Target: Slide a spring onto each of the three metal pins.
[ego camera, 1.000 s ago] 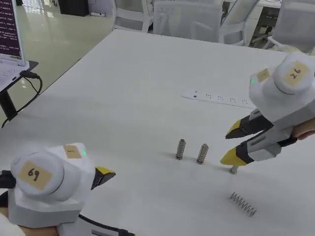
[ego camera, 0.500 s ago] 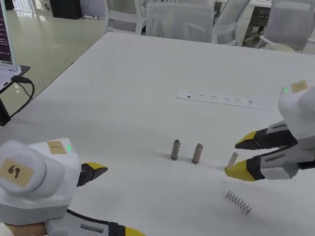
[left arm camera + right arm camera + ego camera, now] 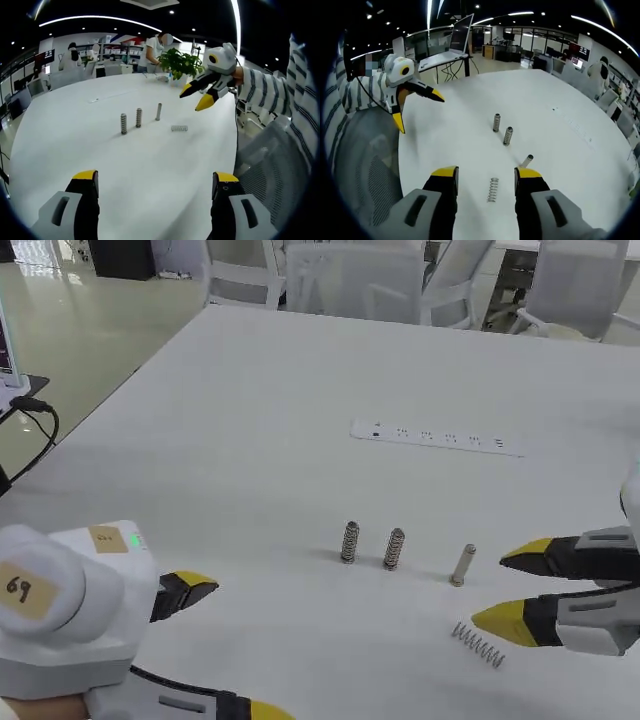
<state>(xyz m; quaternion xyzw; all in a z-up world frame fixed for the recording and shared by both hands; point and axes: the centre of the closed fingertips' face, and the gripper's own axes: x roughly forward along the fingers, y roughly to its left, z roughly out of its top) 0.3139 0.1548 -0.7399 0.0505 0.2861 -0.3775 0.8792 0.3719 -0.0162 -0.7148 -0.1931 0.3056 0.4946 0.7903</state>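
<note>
On the right gripper (image 3: pixel 489 587), jaws spread wide and empty, touching nothing, yellow wedge tips just right of the bare pin (image 3: pixel 462 565) and near the loose spring (image 3: pixel 477 644). On the left gripper (image 3: pixel 155 177), jaws likewise wide apart, gripping nothing, low at the near-left of the tabletop (image 3: pixel 300 390), well apart from the row. Smooth, matt white tabletop. Three upright pins in a short row: left pin (image 3: pixel 350 541) and middle pin (image 3: pixel 394 549) each sleeved in a tight grey coil, the bare pin a plain dull-metal cylinder. Loose spring flat on the surface just beside the bare pin, thin wire, open-wound. Farther back, a slim white power strip (image 3: pixel 437 437).
</note>
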